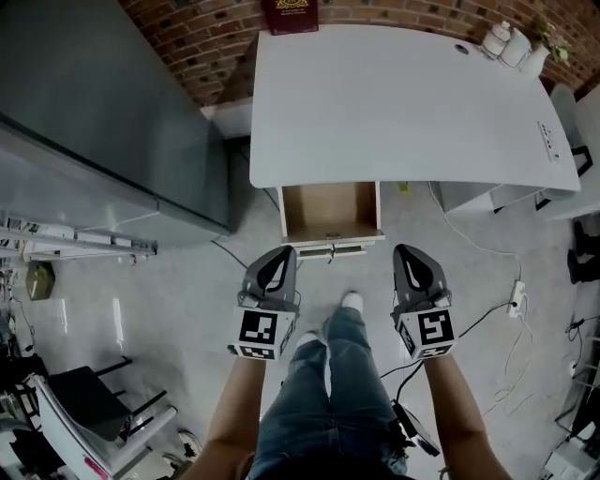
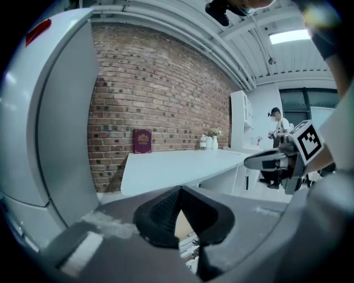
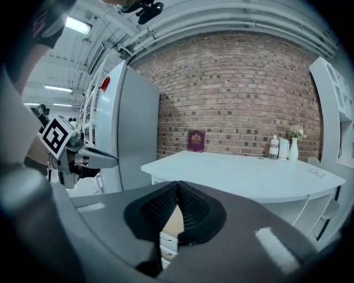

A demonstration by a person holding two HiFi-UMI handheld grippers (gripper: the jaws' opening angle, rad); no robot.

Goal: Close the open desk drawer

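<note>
While the person stands in front of the white desk [image 1: 394,103], the drawer [image 1: 331,217] sticks out from under its front edge, near the middle of the head view. The drawer is open, and its inside is brown. Its white front faces the person.

Just below the drawer in the picture, the left gripper [image 1: 277,258] is a bit to the left and the right gripper [image 1: 413,255] a bit to the right. Neither one touches the drawer. Both point toward the desk. In the left gripper view, the left gripper's black jaws are pressed together with nothing between them. In the right gripper view, the right gripper's jaws are pressed together too, and they hold nothing.

The person's legs in blue jeans [image 1: 333,394] fill the bottom middle of the frame. A dark red book [image 1: 289,16] stands at the top against the brick wall [image 1: 187,37]. White bottles [image 1: 514,45] sit at the upper right corner of the desk. A big grey cabinet [image 1: 103,112] fills the upper left. Thin cables [image 1: 497,328] lie on the floor at the lower right.
</note>
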